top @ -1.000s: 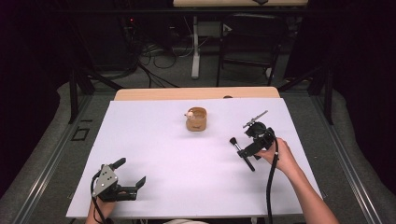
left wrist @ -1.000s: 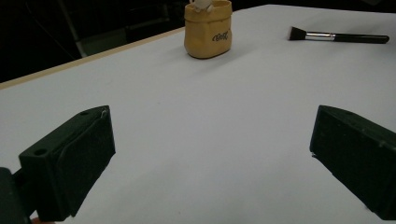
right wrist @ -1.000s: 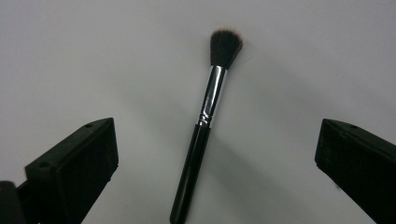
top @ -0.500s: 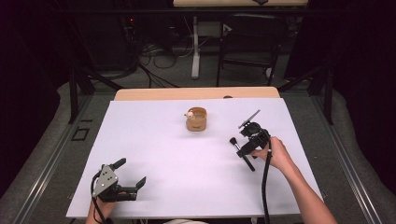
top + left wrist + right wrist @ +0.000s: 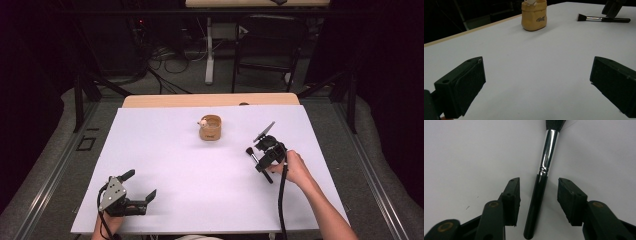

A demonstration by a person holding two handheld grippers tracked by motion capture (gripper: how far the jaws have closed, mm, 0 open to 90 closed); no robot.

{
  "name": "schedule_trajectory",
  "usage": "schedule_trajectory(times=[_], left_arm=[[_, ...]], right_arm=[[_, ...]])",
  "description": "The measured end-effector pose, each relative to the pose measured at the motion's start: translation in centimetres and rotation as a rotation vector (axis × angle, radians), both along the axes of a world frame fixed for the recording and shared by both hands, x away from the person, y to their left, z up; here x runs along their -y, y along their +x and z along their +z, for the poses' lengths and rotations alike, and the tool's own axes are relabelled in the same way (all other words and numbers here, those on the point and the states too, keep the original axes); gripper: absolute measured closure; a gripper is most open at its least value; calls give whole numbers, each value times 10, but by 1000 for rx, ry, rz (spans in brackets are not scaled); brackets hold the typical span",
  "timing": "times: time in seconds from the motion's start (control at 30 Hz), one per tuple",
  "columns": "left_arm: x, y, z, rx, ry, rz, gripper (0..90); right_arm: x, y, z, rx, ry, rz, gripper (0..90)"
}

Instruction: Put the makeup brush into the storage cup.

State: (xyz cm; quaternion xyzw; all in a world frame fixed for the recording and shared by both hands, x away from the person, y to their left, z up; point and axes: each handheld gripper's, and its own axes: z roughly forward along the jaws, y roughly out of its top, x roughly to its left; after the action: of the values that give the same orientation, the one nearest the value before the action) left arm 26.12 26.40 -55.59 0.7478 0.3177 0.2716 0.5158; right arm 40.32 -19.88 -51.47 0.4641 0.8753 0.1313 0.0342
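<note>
A black makeup brush point(image 5: 541, 182) with a silver ferrule lies flat on the white table point(image 5: 190, 165). My right gripper point(image 5: 539, 195) points down over it, and its jaws have just been closing. The brush handle lies between them, with a gap on each side, so the pads do not press it. In the high view the right gripper point(image 5: 264, 159) and brush point(image 5: 255, 159) are at the table's right. A tan pouch point(image 5: 210, 128) with something white inside stands mid-table, toward the far edge. My left gripper point(image 5: 140, 192) rests open at the near left, with nothing between its jaws.
The left gripper view shows the pouch point(image 5: 534, 15) far ahead and the brush point(image 5: 602, 18) to its right. A wooden strip point(image 5: 210, 100) runs along the table's far edge. Chairs, stands and cables lie beyond on the dark floor.
The right gripper has dropped a little onto the brush and its jaws have narrowed around the handle. The left gripper has kept still.
</note>
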Motion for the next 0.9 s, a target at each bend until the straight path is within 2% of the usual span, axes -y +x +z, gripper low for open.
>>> schedule_trajectory(times=[0.03,0.07,0.1,0.33,0.47,0.6,0.73,0.77,0.83,0.87,0.9], left_arm=[[0,0,0,0,0,0,1],[0,0,0,-1,0,0,1],[0,0,0,0,0,0,1],[0,0,0,2,-1,2,1],[0,0,0,-1,3,-1,1],[0,0,0,0,3,-2,1],[0,0,0,-1,4,-2,1],[0,0,0,-2,5,-2,1],[0,0,0,-1,4,-2,1],[0,0,0,-1,4,-2,1],[0,0,0,-1,4,-2,1]], right_arm=[[1,-1,-3,13,20,-6,554],[2,0,-1,-11,-15,22,568],[2,0,0,-32,-32,21,581],[4,-1,-3,-55,-35,23,669],[3,-3,-6,-43,-26,10,708],[3,-2,-7,-58,-43,20,738],[1,-3,-9,-44,-47,13,745],[0,-6,-13,-12,-7,-24,746],[0,-4,-10,-44,-48,8,752],[0,-2,-7,-77,-98,51,754],[-1,-3,-8,-67,-86,37,756]])
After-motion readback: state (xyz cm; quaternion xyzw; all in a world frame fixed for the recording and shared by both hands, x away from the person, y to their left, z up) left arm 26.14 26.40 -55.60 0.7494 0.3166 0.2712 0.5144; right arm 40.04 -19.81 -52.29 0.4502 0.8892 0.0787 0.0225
